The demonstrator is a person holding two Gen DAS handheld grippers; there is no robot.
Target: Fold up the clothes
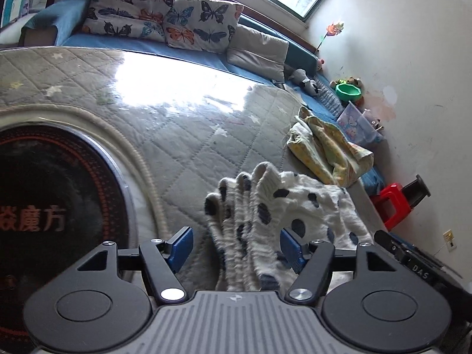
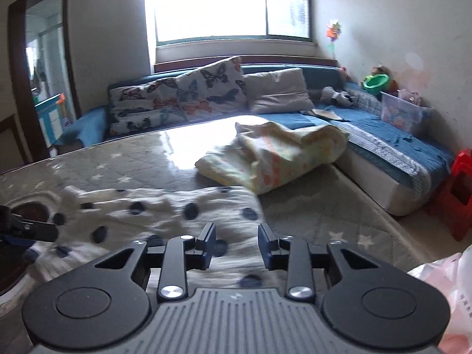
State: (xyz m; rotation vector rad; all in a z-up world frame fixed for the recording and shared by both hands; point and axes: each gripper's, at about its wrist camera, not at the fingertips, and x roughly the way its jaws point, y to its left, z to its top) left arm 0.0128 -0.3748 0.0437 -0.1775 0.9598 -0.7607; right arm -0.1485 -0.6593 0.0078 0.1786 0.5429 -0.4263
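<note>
The spotted sweater lies on the quilted table, bunched in folds between the wide-spread fingers of the left gripper; whether the pads touch it is unclear. The right gripper hangs over its edge, jaws partly apart, gripping nothing. A yellow cloth sits at 12 o'clock.

A sweater lies on the worktop; a blanket sits behind it, with the sofa and cushions beyond.
</note>
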